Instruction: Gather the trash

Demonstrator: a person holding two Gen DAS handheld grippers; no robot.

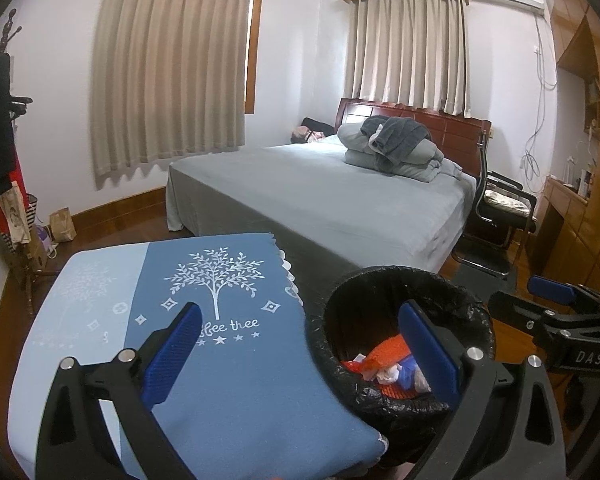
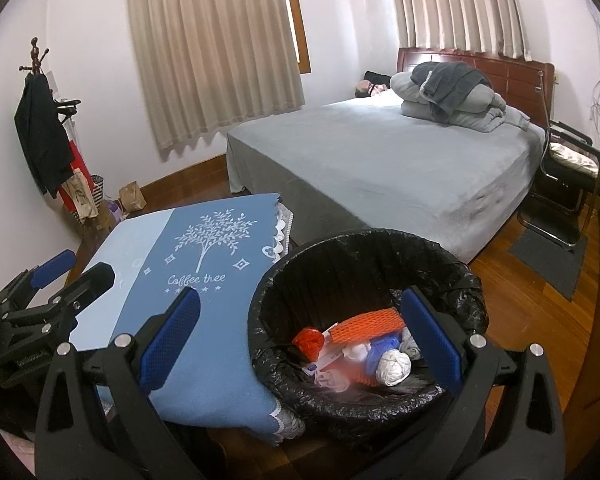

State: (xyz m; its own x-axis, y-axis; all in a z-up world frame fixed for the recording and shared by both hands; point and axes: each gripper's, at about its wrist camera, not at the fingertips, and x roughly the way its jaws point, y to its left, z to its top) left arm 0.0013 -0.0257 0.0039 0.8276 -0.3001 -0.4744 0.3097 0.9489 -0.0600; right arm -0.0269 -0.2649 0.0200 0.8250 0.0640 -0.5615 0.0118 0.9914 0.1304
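Below right gripper (image 2: 300, 344), trash (image 2: 364, 348) in bin (image 2: 340, 248), jaws apart

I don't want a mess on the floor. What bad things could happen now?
The bin stands right against the cloth at the table's edge, so a bump from the right gripper might tip it and spill the trash. The cloth overhangs; a finger of the left gripper could snag it and drag it off. Both grippers are open and close together, so they might knock each other.
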